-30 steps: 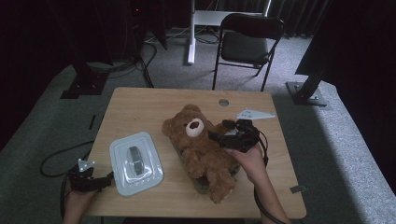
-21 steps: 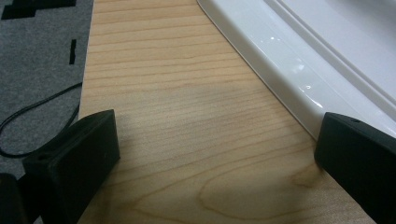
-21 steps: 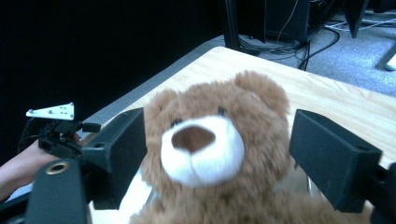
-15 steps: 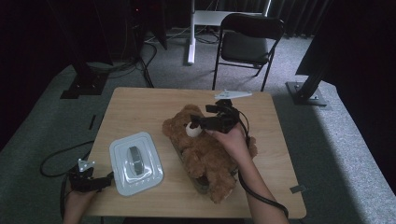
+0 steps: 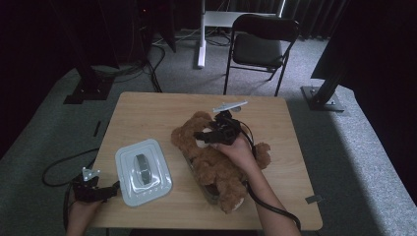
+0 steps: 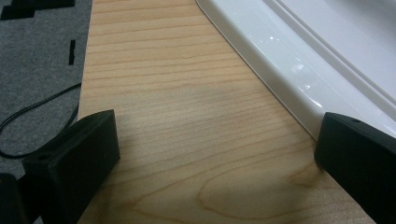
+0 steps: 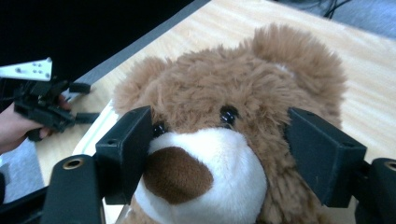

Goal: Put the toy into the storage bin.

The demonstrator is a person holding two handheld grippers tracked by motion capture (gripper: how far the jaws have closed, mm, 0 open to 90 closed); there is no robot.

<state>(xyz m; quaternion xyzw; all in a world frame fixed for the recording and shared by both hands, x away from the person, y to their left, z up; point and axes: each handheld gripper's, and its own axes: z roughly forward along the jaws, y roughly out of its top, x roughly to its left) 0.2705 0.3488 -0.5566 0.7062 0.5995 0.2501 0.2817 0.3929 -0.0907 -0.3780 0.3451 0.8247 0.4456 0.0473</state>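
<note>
At centre frame, I had the right gripper over the teddy bear lying on the counter; its fingers, just closing, straddled the muzzle ungripped. Next: seat and squeeze. Left gripper idled, fingers wide, empty.

White lidded tray on table; black chair beyond.

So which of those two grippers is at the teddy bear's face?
The right gripper: its jaws, just closing, stand either side of the teddy bear's muzzle. The left gripper sits open at the table's edge beside the white lid.
</note>
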